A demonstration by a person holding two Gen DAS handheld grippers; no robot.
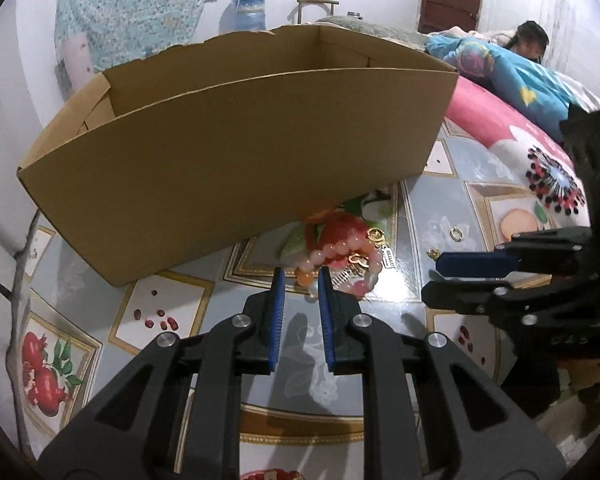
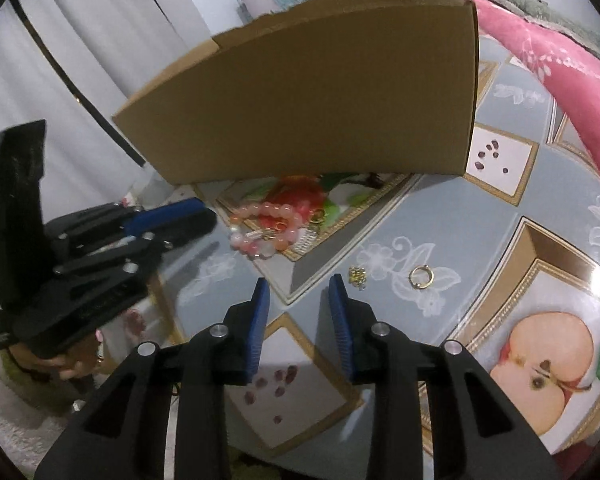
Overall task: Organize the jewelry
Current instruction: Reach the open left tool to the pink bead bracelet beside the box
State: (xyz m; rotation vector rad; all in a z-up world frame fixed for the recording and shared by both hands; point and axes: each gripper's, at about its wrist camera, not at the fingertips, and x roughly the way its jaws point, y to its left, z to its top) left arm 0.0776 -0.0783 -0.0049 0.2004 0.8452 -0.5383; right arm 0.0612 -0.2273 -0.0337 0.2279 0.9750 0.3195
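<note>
Left tongs (image 1: 301, 276) angled down, jaws slightly parted; right tongs (image 2: 299, 285) likewise (gap wider), nothing held.

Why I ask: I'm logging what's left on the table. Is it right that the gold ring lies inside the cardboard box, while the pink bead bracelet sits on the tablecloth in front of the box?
Not quite. The gold ring is not in the cardboard box; it lies on the tablecloth, as the right wrist view shows. The pink bead bracelet does sit in front of the box.
</note>
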